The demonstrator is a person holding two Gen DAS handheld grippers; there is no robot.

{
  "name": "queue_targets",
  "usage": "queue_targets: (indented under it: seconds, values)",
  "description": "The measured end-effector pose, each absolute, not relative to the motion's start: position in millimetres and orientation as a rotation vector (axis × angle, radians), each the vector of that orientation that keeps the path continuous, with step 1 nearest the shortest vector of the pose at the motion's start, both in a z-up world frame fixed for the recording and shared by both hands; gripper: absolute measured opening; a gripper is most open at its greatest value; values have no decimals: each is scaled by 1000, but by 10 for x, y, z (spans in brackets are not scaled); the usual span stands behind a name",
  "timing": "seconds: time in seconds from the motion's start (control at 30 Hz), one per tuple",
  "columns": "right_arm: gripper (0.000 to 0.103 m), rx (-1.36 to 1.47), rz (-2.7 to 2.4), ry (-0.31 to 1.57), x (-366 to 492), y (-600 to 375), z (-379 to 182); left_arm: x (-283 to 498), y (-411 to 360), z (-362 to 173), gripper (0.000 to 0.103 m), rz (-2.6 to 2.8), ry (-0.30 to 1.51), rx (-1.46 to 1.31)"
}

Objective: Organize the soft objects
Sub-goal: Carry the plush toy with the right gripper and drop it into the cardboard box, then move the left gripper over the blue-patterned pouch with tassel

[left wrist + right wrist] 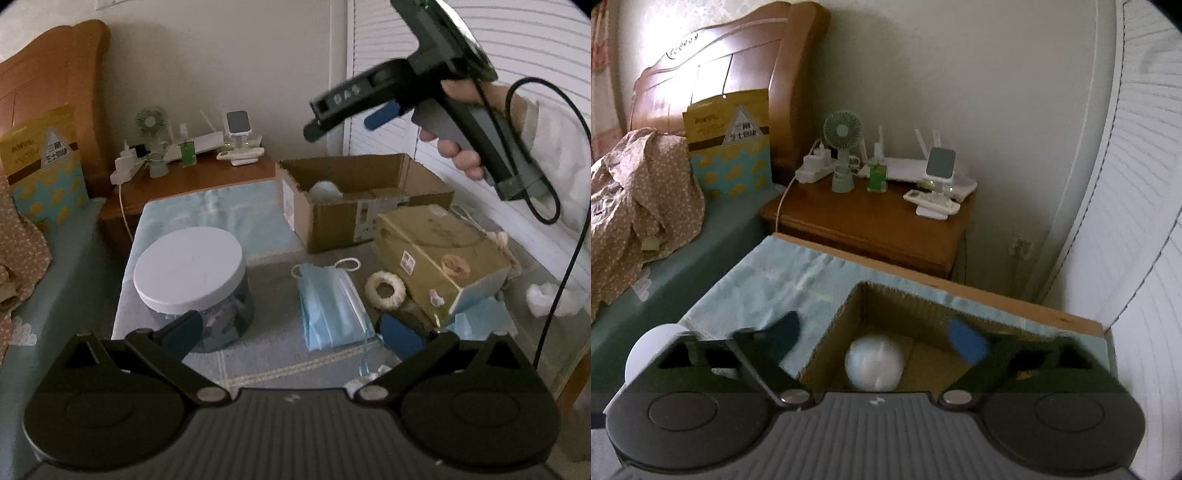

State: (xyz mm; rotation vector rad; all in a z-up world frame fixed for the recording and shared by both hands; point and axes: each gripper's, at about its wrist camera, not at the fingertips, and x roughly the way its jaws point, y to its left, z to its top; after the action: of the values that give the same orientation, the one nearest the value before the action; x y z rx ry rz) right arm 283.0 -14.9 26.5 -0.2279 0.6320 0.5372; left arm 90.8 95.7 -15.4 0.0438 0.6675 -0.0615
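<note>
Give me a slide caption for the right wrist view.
Open right gripper above cardboard box holding a pale blue ball.

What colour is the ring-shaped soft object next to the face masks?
Cream white. The soft ring shows best in the left wrist view, lying beside the blue face masks.

On the worktop (266, 343) a tin (192, 284) stands at the left; the masks (328, 306) lie to its right, near the middle; a ring (385, 290) lies just right of the masks, beside the pack (439, 254); a wad (546, 299) lies well right of the pack; the box (354, 206) stands behind the masks and the pack, at the far edge; a ball (874, 362) lies in the box; the nightstand (871, 225) stands behind the worktop, bearing a fan (843, 155) at the left and a router (916, 170) to its right; the bed (646, 288) lies left of both, a cloth (639, 192) on it and a bag (729, 144) leaning on the headboard (720, 62).
</note>
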Motion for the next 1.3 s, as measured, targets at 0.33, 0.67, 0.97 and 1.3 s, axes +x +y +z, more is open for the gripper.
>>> queue_targets:
  seconds: [0.33, 0.67, 0.97, 1.3]
  values:
    - [103, -227, 524, 583, 2300, -389, 441, 812, 868, -233, 102, -94, 688, 56]
    - [103, -209, 411, 585, 1529, -866, 312, 678, 713, -296, 102, -119, 681, 114]
    - [103, -197, 211, 636, 932, -1438, 4, 657, 655, -353, 102, -144, 689, 110]
    - [103, -193, 71, 788, 737, -1860, -601, 773, 559, -435, 102, -156, 725, 102]
